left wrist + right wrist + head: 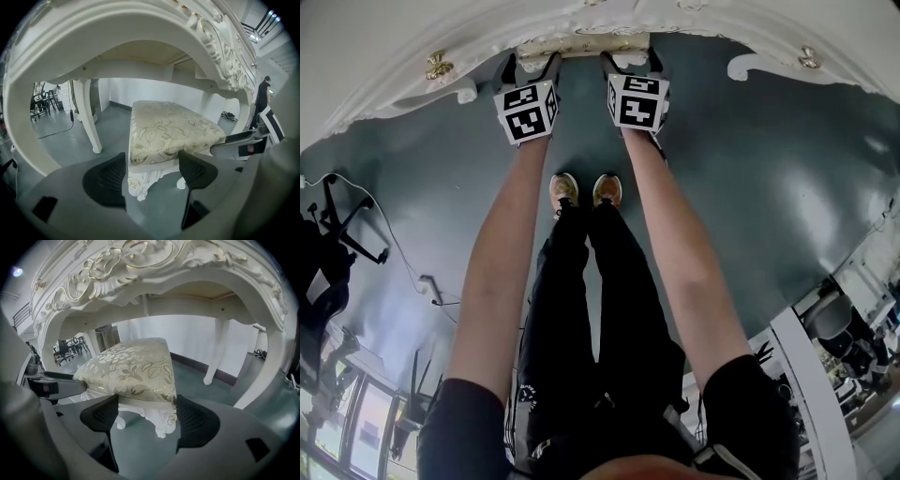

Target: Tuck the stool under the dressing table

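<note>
The stool (pixel 168 129) has a cream, gold-leaf cushion on a carved white frame. It stands on the grey floor, partly beneath the arch of the ornate white dressing table (pixel 140 28). My left gripper (pixel 152 171) is shut on the stool's near left corner, one pad on each side of the seat rail. My right gripper (pixel 147 416) is shut on the near right corner of the stool (pixel 133 369) in the same way. In the head view only the stool's near edge (pixel 581 44) shows under the table's rim (pixel 412 84), with the left gripper (pixel 530 58) and right gripper (pixel 630 58) against it.
White table legs stand on both sides of the stool (pixel 89 117) (pixel 213 355). My feet (pixel 586 190) are on the grey floor behind the stool. A black office chair (pixel 337 225) and a floor cable (pixel 403 253) lie left. A person (pixel 263 93) stands far right.
</note>
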